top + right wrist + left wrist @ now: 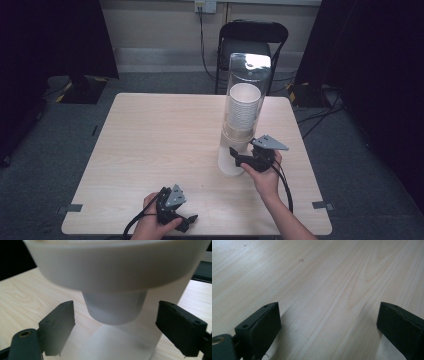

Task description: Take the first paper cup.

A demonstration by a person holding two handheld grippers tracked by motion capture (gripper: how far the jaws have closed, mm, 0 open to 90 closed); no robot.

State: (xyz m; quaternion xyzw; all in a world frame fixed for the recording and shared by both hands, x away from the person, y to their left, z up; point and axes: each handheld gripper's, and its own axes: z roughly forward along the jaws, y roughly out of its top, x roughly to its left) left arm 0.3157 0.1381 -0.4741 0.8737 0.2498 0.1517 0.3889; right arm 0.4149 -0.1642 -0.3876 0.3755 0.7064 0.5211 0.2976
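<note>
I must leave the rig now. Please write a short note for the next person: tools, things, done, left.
Right tool: open, its jaws on either side of the bottom cup that hangs under the dispenser, not touching it yet.
Left tool: open, holds nothing, low over the bare table near the front edge.
Dispenser stands right of the table's middle, with a stack of cups inside.
Done: right tool is lined up with the cup.
Left: probably close on the cup and pull it down and out.

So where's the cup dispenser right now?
In the high view the cup dispenser stands on the right half of the table, just ahead of the right tongs.
</note>
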